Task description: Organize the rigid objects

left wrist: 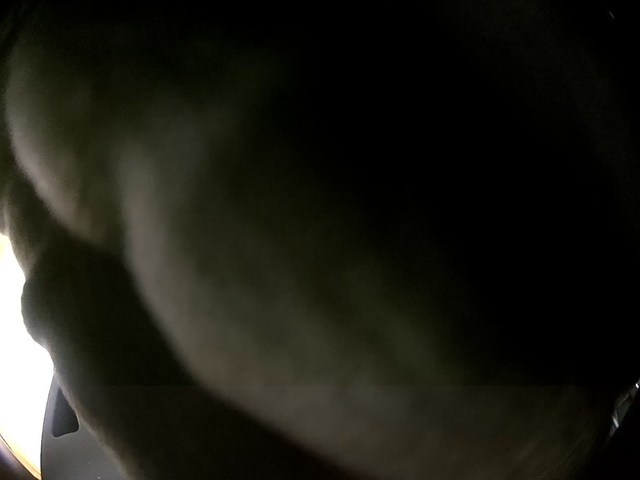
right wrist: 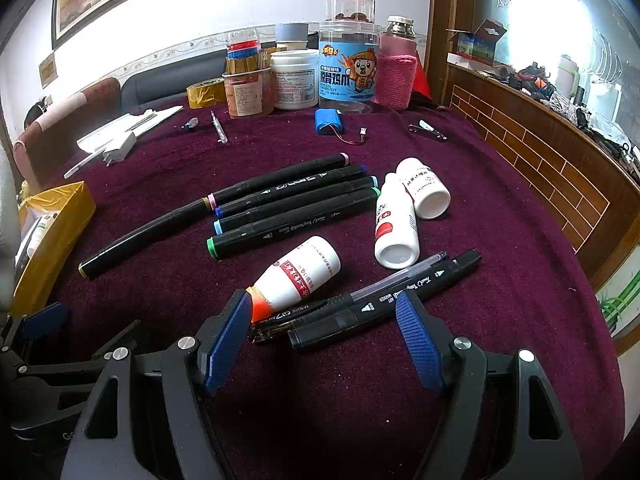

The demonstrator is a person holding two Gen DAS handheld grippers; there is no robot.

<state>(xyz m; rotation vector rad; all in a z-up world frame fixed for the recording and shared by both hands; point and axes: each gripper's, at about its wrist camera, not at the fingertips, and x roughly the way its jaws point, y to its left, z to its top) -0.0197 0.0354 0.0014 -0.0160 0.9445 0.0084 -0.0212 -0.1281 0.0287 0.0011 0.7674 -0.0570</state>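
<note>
My right hand-held gripper (right wrist: 324,320) gapes around the black marker (right wrist: 384,300); closing could snag the clear pen (right wrist: 360,292) alongside. Left hand-held gripper's state: cannot tell, view dark.

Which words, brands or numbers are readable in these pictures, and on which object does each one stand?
"Touch", "ART MARKER": black marker lying between the right gripper's fingers.
"BONELESS CHICKEN FEET", under large Chinese characters: blue-labelled jar.
White bottles: red and black Chinese print, too small to read.
White tub: label too blurred.
Row of four markers: white script, not legible.
Left wrist view: dark, no text.
</note>
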